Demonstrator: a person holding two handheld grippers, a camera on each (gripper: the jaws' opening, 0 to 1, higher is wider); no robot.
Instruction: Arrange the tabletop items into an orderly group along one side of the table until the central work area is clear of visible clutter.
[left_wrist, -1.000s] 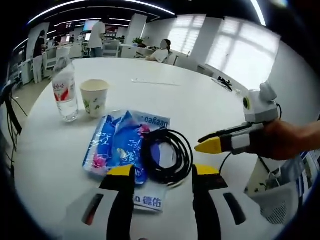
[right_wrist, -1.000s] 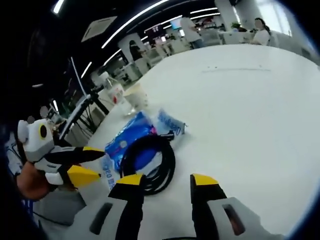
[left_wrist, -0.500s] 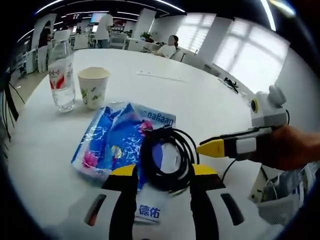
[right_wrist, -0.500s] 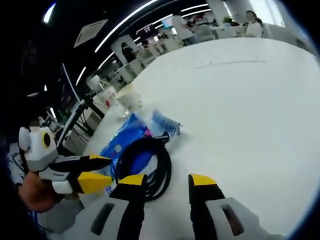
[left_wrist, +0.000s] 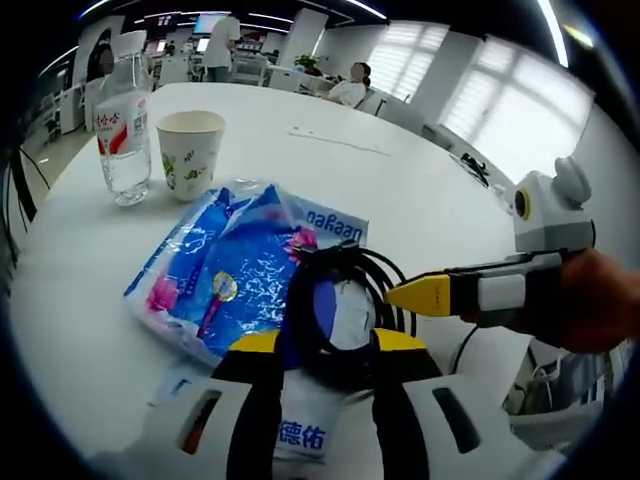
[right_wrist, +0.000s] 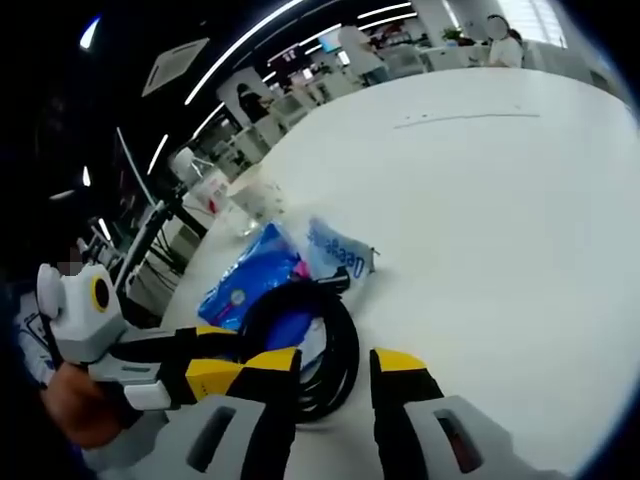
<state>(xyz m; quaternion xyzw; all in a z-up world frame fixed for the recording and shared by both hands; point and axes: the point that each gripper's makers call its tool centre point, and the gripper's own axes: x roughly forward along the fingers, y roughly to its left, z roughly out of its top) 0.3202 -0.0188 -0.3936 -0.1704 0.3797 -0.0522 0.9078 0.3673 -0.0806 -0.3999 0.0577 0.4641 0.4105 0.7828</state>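
Black cable coil (left_wrist: 335, 310): laid on blue packet (left_wrist: 225, 280), its near edge hidden between parted jaws of left gripper (left_wrist: 325, 345). Right gripper (right_wrist: 335, 365): jaws parted, nothing held. Bottle (left_wrist: 120, 135), paper cup (left_wrist: 190, 150): far left, table (left_wrist: 420, 210).

The blue packet (left_wrist: 235, 275), lying near the table's (left_wrist: 420, 190) near edge, carries "naRaan" in blue on its white end, by the black cable (left_wrist: 330, 310). A white wrapper (left_wrist: 300, 435) beneath it at the near edge shows blue Chinese characters, "德佑". The bottle (left_wrist: 120, 135) at the left edge has a red-and-white label with red characters too small to read.
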